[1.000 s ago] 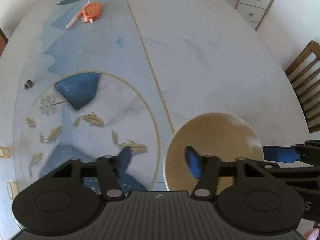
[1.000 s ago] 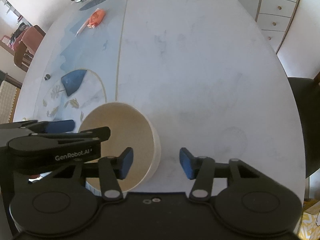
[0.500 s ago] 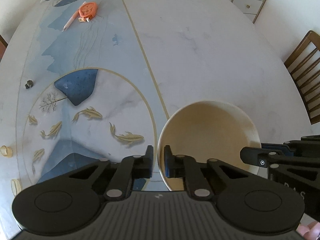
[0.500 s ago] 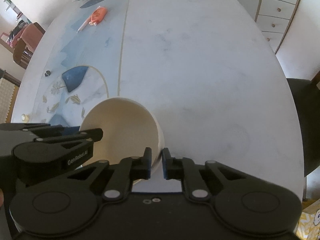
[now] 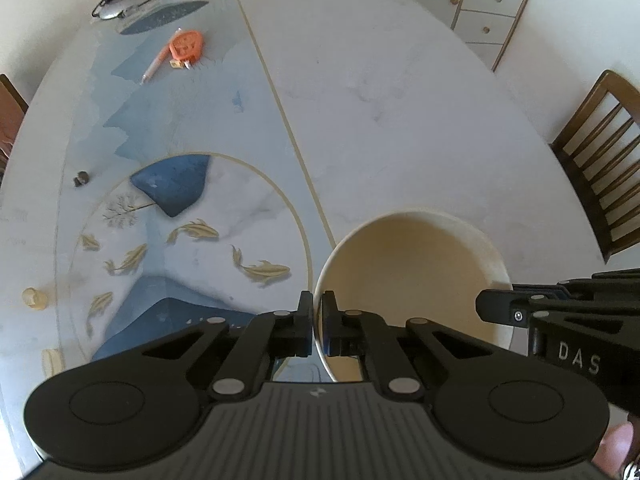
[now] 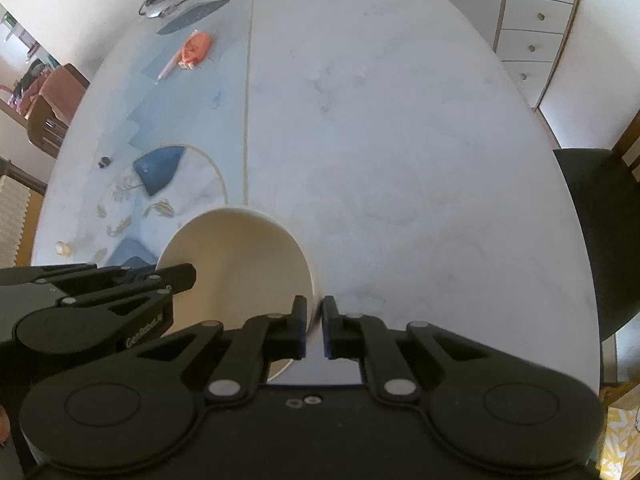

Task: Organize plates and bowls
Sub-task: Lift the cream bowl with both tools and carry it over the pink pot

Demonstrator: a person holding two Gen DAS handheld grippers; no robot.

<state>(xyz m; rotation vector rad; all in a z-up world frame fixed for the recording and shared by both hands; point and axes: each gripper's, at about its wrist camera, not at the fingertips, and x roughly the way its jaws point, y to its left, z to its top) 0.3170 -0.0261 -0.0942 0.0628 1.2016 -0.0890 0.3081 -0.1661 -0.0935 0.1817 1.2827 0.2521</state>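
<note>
A large cream bowl [image 5: 416, 272] is held near the front of the oval table, and it also shows in the right wrist view [image 6: 236, 264]. My left gripper [image 5: 317, 320] is shut on the bowl's left rim, one finger inside and one outside. My right gripper [image 6: 314, 324] is shut on the bowl's right rim in the same way. Each gripper shows in the other's view, the right one in the left wrist view [image 5: 560, 312] and the left one in the right wrist view [image 6: 100, 292]. No plates are in view.
The table [image 5: 400, 120] has a marble right half and a blue painted left half with gold fish. An orange tape measure [image 5: 186, 44] and a pen lie far back left. A lamp base [image 5: 120, 4] stands at the far end. A wooden chair [image 5: 600, 152] and drawers [image 5: 480, 12] are on the right.
Both grippers went from open astride the bowl's rim to shut on it. The view has since pulled back and up, with the bowl staying between the fingers.
</note>
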